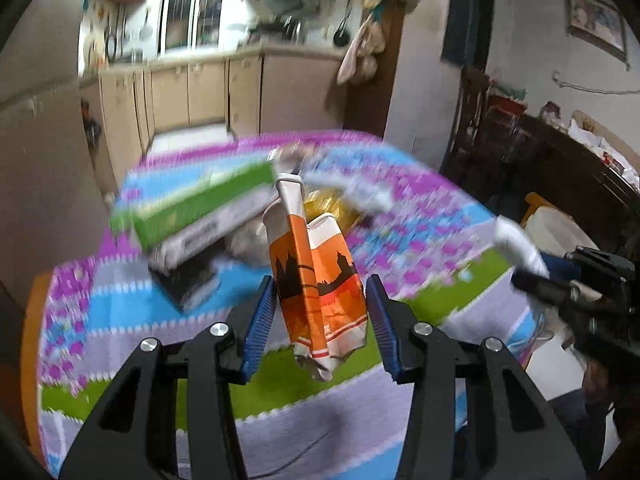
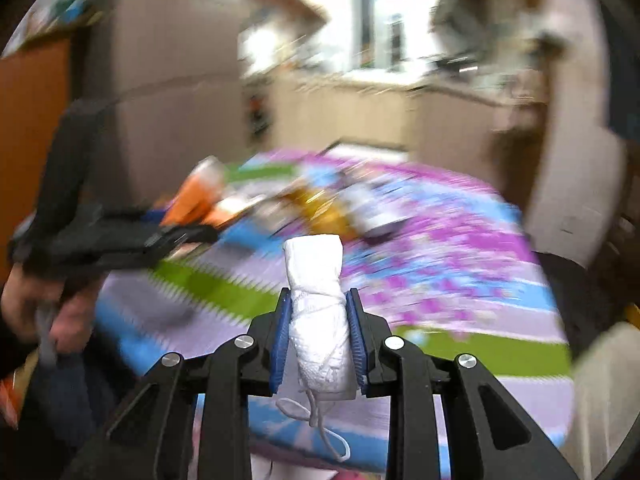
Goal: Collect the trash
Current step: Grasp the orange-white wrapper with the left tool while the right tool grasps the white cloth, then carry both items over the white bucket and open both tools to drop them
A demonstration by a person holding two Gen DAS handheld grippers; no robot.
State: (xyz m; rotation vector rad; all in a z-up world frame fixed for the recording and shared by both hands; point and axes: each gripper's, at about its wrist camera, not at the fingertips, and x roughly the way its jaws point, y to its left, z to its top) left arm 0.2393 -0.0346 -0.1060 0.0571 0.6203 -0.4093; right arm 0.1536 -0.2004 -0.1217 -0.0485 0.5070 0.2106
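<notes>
My left gripper (image 1: 320,304) is shut on a crushed orange and white paper cup (image 1: 316,280) and holds it upright above the table. My right gripper (image 2: 319,322) is shut on a rolled white face mask (image 2: 320,320) whose ear loop (image 2: 320,428) dangles below. The mask also shows at the right of the left wrist view (image 1: 520,246). The orange cup in the left gripper shows at the left of the right wrist view (image 2: 196,200). More trash, a gold wrapper (image 1: 332,204), lies on the table behind the cup.
The round table has a colourful striped cloth (image 1: 360,412). A green and white box (image 1: 200,208) lies on a black box (image 1: 188,280) at the table's left. Kitchen cabinets (image 1: 208,92) stand behind. A dark sideboard (image 1: 560,160) is at the right. Both views are blurred.
</notes>
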